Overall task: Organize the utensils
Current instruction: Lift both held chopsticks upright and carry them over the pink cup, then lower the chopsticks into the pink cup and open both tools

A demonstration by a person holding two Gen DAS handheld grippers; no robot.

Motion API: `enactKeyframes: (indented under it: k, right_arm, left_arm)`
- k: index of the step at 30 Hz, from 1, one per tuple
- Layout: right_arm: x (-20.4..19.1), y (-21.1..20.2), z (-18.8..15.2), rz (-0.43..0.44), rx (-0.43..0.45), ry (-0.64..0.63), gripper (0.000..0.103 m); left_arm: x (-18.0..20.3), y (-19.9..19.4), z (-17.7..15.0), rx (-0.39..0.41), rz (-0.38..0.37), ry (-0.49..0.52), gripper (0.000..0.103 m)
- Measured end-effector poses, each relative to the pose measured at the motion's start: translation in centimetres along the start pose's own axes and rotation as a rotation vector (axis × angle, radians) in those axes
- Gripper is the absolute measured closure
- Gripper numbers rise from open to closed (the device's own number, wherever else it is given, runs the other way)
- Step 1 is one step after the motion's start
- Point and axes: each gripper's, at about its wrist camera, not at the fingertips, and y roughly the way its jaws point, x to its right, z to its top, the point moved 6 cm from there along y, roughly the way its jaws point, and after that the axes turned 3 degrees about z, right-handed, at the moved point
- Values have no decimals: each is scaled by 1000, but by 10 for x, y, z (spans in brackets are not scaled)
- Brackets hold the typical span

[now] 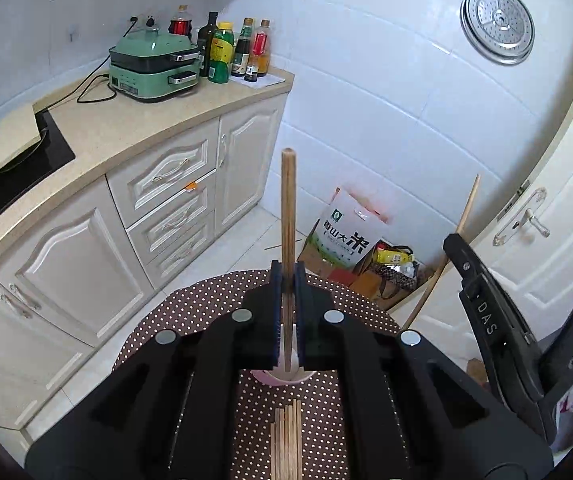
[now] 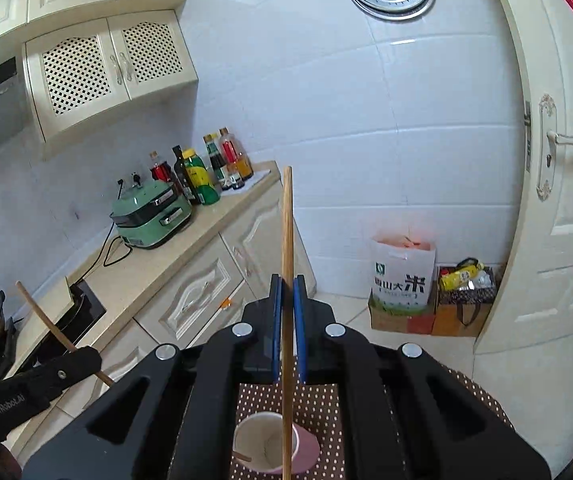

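Observation:
My left gripper [image 1: 287, 276] is shut on a wooden chopstick [image 1: 288, 208] that stands upright, its lower tip over a pink cup [image 1: 286, 378] on the dotted table. Several more chopsticks [image 1: 286, 436] lie flat on the table below the cup. My right gripper [image 2: 287, 288] is shut on another upright chopstick [image 2: 286, 240]; its lower end reaches down in front of the pink cup [image 2: 274, 448], which is white inside and holds one stick tip. The left gripper [image 2: 86, 360] with its chopstick shows at the left of the right wrist view. The right gripper's body [image 1: 486, 312] shows at the right of the left wrist view.
A round table with brown polka-dot cloth [image 1: 206, 300] carries the cup. Cream kitchen cabinets [image 1: 166, 184] and a counter with a green cooker [image 1: 154, 68] and bottles [image 1: 238, 48] stand to the left. A rice bag [image 1: 346, 236], boxes and a door [image 2: 558, 200] are at the right.

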Motion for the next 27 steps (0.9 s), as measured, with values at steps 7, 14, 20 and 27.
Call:
enactKeyframes:
  k: [7,14,20,27]
  right_arm:
    - [0,23,-10,12,10,-4,98]
    - [6,56,-28,15,-21,19,98]
    - [6,76,-54,21,-70,13,98]
    - [2,87,-75,40,-122,-25,98]
  left_arm:
    - [-4,39,-11,-71,21,-4,97]
    - [-10,77,-23,-131,21,-9,97]
    - [-14,104,-37,-168,16,2,97]
    - [-16,117,-45,-175,-9,15,97]
